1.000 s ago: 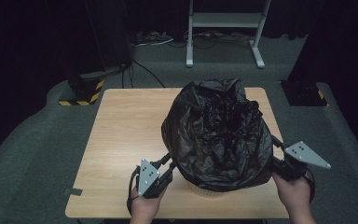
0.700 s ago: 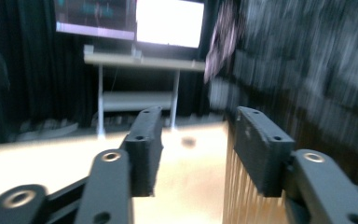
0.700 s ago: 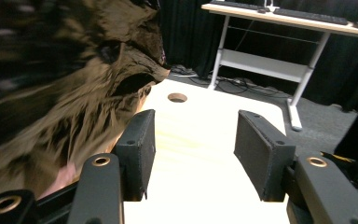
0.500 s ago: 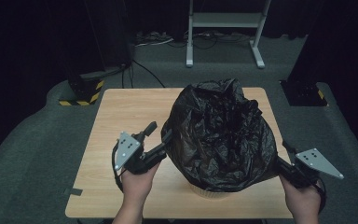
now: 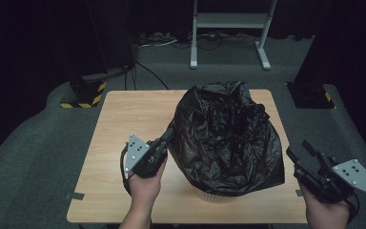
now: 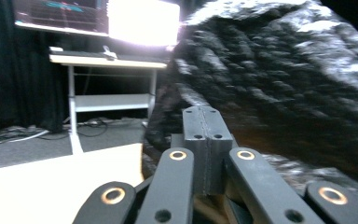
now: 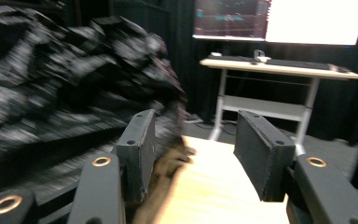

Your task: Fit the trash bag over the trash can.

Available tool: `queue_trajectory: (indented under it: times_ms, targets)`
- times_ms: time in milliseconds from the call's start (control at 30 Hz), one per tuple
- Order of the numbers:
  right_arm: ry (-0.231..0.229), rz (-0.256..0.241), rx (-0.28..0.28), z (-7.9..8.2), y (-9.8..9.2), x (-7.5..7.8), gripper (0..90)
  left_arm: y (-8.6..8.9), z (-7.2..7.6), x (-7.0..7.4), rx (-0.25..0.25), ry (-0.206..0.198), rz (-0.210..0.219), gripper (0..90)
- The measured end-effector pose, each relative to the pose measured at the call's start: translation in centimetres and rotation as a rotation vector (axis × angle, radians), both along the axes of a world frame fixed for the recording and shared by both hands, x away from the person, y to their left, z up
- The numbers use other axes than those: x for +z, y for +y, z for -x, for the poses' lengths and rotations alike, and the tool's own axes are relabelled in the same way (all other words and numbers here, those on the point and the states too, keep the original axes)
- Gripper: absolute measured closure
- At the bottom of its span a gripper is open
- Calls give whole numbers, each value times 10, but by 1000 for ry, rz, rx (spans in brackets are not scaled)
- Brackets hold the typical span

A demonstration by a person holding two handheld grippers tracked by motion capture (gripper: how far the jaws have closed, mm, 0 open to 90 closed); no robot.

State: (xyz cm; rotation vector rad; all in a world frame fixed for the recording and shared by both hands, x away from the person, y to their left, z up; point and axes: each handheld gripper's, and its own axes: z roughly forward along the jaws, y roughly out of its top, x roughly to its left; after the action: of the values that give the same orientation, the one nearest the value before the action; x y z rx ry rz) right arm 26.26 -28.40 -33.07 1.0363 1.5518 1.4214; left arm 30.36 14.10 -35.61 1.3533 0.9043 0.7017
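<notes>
On wooden table [image 5: 124, 124], dark room: black bag [image 5: 228, 136] upright, mouth upward; left gripper [image 5: 167, 136] jaws pressed together, right gripper [image 5: 301, 151] spread.

The crumpled black plastic bag [image 7: 70, 88] smears into motion blur left of the right gripper [image 7: 193, 149]; the pale ribbed bin [image 5: 219, 194] beneath stays mostly covered.

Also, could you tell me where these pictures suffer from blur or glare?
Right gripper view: the crinkled black plastic bag is smeared by motion blur, the white screen glares. Left gripper view: a blown-out bright screen, the bag soft. High view: sharp, with dark surroundings around the lit light wooden table.
</notes>
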Motion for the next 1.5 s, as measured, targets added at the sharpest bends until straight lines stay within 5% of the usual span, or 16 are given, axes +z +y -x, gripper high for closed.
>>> queue_trajectory:
  times_ms: [267,300,333,433,533,633,800,933,1067,1167,1200,1233,1500]
  targets:
    - [57,-17,46,-7,20,-5,489,14,5,-14,22,19,43,898]
    - [62,-17,46,-8,22,-6,488,13,1,-10,4,9,69,645]
    - [62,-17,46,-8,22,-6,488,13,1,-10,4,9,69,556]
    - [65,-9,43,-10,23,-7,486,5,-6,-5,-20,18,45,471]
    - [70,-11,41,-10,23,-8,484,2,-13,-3,-61,48,60,525]
    - [70,-16,46,-11,22,-8,484,-3,-11,-1,-78,44,48,723]
    - [76,-20,51,-12,22,-8,485,-3,-10,0,-61,46,54,894]
    - [72,-22,53,-13,22,-9,485,-3,-9,2,-45,40,27,900]
    - [73,-18,53,-14,22,-8,523,4,-7,-1,-22,43,44,900]
    - [73,-10,59,-12,22,-7,708,5,-2,-8,-29,47,30,900]
    - [73,-10,59,-12,22,-7,708,5,-2,-8,-29,47,30,900]
    - [65,-12,53,-10,21,-5,878,4,1,-13,-35,49,39,900]
    - [65,-11,30,-3,16,-6,900,4,16,-21,-56,38,49,900]
